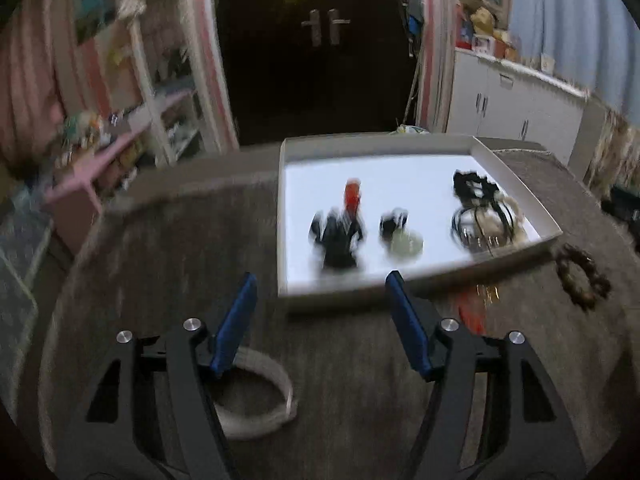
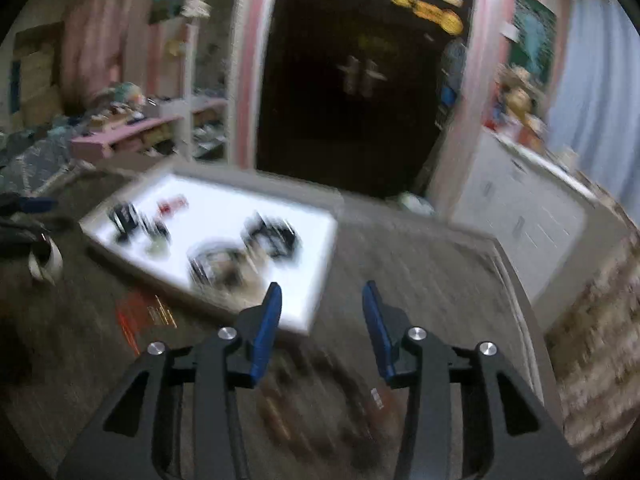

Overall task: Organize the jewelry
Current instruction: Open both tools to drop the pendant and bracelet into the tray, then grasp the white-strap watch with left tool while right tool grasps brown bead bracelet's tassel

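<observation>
A shallow white tray (image 1: 384, 148) lies on the dark table. In it are a dark piece with a red part (image 1: 340, 236), a small black and pale green piece (image 1: 400, 236) and a black tangle of necklaces (image 1: 480, 208). Loose on the table are a white bangle (image 1: 256, 392), a red-orange piece (image 1: 472, 314) and a brown bead bracelet (image 1: 582, 276). My left gripper (image 1: 322, 276) hangs open before the tray's near edge, empty. My right gripper (image 2: 322, 285) is open and empty at the near right corner of the tray (image 2: 224, 208), above a blurred brown bracelet (image 2: 320, 400).
Both views are motion-blurred. A dark double door (image 1: 324, 32) stands beyond the table, a pink shelf (image 1: 100, 160) with clutter to the left, and white cabinets (image 1: 520, 108) to the right. The table's right edge (image 2: 516, 276) runs close to the right gripper.
</observation>
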{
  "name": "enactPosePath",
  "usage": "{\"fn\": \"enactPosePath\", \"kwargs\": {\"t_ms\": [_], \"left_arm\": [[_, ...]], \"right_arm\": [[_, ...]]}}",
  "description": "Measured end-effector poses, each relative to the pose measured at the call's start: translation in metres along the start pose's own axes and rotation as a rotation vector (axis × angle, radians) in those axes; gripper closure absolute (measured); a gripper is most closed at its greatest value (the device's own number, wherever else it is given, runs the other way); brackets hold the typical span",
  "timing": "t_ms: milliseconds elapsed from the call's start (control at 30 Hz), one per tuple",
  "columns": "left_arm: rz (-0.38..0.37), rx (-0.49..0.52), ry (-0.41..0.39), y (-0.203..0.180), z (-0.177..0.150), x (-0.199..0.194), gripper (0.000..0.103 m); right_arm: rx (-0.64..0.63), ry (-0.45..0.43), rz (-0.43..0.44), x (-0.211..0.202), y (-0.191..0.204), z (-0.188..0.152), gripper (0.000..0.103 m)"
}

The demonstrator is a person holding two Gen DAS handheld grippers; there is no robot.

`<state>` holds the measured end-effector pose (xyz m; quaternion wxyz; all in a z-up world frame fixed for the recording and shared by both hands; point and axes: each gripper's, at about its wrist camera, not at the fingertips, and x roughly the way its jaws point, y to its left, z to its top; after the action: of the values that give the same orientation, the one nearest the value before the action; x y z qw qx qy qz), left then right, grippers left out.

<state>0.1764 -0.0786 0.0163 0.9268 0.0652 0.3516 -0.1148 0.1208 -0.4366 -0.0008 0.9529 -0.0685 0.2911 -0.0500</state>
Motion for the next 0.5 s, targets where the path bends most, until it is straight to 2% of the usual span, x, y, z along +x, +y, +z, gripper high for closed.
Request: {"fn": "enactPosePath", "kwargs": {"t_ms": [133,200,400,500], "left_arm": [[0.034,-0.002,0.002,0.007,-0.030,-0.021,0.036],[0.027,-0.008,0.006,0.004,-0.037,-0.027,0.035],[-0.029,0.005,0.012,-0.027,-0.039,-0.025,0.035],[-0.016,0.019,0.003,-0.029,-0.042,-0.027,0.035]], "right_arm": [[0.094,0.058,-0.009,-0.015,-0.034,-0.046,0.061],[0.125,0.081,-0.029,-0.017,-0.050,-0.062,0.061],[0.174,0.110,-0.009,-0.011,-0.061,-0.079,0.061],[0.179,0.106,0.020,-0.011,-0.054,-0.079,0.061]]}}
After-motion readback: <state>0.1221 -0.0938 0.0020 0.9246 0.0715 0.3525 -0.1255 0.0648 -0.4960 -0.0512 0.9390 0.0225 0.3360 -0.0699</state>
